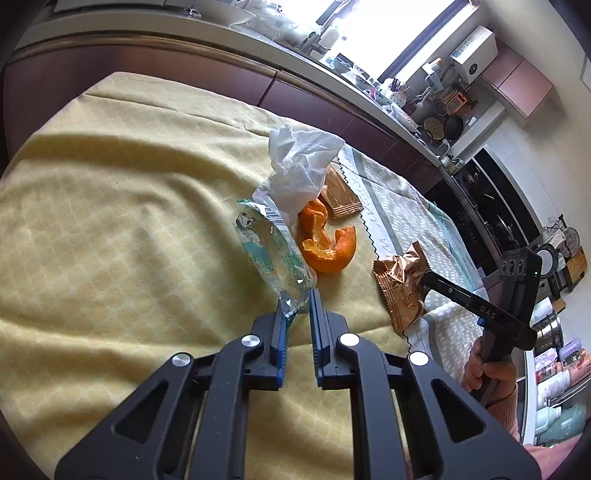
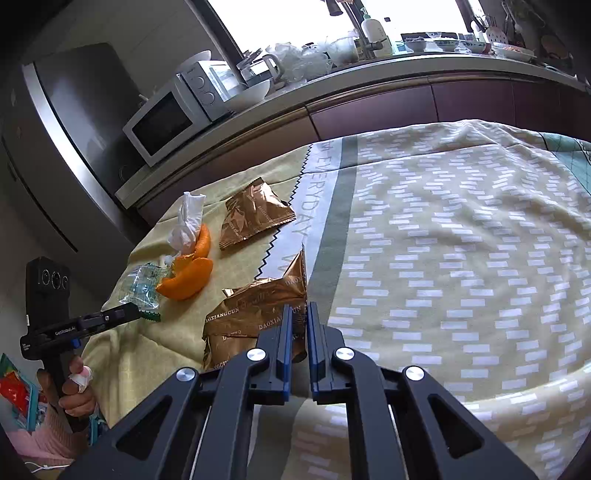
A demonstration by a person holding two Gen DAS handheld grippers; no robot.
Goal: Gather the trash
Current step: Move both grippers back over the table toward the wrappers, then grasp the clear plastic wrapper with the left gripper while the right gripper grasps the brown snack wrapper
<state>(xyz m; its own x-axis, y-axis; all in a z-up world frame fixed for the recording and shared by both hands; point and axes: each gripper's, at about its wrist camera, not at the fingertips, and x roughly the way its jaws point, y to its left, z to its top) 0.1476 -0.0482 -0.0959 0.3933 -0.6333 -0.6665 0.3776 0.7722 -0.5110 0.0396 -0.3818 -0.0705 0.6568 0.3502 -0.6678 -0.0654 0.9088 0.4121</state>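
Left hand-held gripper clamped on the near end of the clear green-printed wrapper, which lies on the yellow-clothed tabletop just left of the orange peel. Right hand-held gripper clamped on the near copper foil wrapper; second copper wrapper and crumpled tissue lie farther away.

A long pale kitchen counter over dark maroon cabinet fronts carries a white microwave beneath a bright window.

Cloth-covered table bearing wrappers, orange peel, crumpled tissue.
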